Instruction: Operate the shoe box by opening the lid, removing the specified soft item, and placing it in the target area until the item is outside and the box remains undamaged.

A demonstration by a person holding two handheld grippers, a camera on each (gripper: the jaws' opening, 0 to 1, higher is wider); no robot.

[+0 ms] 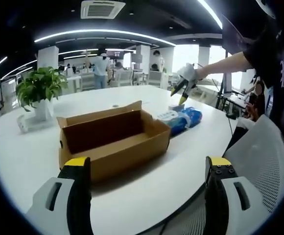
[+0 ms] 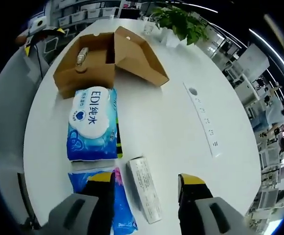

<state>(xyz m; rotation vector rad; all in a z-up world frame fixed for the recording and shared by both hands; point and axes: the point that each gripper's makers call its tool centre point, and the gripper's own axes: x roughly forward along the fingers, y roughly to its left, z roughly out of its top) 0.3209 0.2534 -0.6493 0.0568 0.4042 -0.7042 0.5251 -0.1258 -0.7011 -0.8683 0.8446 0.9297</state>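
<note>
In the left gripper view the shoe box [image 1: 113,139] sits lid-open mid-table beyond the spread, empty left gripper [image 1: 147,169] — in the right gripper view the wipes pack [image 2: 93,123] lies outside it, ahead of the open, empty right gripper [image 2: 144,186], so the task looks about done

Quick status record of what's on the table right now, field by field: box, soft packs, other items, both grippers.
box: cardboard shoe box open, lid flap up, a small item inside
soft packs: blue-and-white wipes pack lying on the table beside the box; a second blue pack nearer the right gripper
other: slim white carton beside the packs; potted plant on white table
left gripper: open, empty
right gripper: open, empty, above the packs
</note>
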